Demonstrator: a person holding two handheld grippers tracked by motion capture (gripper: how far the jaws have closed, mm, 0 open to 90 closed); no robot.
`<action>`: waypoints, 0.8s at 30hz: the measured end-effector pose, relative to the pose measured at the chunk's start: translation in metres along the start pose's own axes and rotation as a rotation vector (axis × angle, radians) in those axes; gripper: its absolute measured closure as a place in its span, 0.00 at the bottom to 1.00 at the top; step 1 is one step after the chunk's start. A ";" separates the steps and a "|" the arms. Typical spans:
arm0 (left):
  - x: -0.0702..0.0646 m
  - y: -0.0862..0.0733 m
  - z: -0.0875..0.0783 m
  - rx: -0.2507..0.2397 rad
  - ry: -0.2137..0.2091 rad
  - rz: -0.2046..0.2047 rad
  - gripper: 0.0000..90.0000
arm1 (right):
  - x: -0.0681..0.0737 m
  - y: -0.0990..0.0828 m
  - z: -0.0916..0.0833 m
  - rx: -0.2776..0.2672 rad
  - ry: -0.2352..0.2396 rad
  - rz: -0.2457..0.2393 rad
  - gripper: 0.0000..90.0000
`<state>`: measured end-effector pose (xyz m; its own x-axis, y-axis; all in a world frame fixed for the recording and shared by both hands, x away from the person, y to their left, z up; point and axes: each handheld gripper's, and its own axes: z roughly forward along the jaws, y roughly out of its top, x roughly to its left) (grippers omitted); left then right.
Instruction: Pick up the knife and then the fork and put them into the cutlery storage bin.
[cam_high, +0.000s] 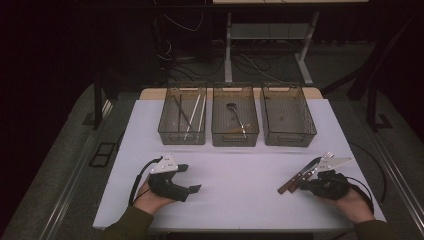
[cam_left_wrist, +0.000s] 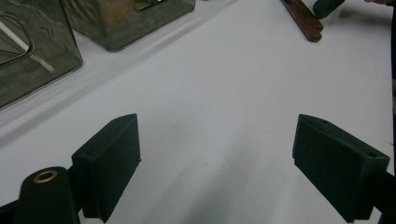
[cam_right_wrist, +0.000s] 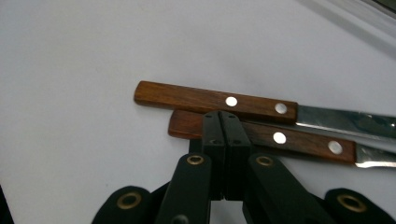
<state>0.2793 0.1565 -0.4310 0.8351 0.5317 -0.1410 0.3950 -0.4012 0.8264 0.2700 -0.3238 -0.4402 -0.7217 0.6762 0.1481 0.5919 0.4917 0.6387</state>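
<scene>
Bench (cam_high: 240, 180): white top, on a dark floor.
Far edge: three clear bins in a row, left bin (cam_high: 182, 131), middle bin (cam_high: 235, 134), right bin (cam_high: 289, 132), just beside one another.
Near right: knife (cam_high: 298, 176) and fork (cam_high: 312, 170), wooden handles side by side, touching, lying flat.
Near left: bare white surface.
</scene>
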 end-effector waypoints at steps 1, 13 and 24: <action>0.000 0.000 0.000 0.000 0.000 0.000 0.15 | 0.001 0.002 0.001 0.002 0.003 -0.002 1.00; 0.004 -0.003 0.005 0.017 -0.005 0.025 0.11 | -0.002 0.020 0.018 -0.029 0.004 -0.017 1.00; 0.006 -0.006 0.006 0.039 0.003 0.035 0.00 | 0.006 0.026 0.016 -0.018 0.034 -0.064 1.00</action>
<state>0.2843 0.1580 -0.4404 0.8475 0.5191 -0.1111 0.3804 -0.4479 0.8092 0.2868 -0.2982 -0.4352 -0.7696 0.6246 0.1323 0.5381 0.5230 0.6610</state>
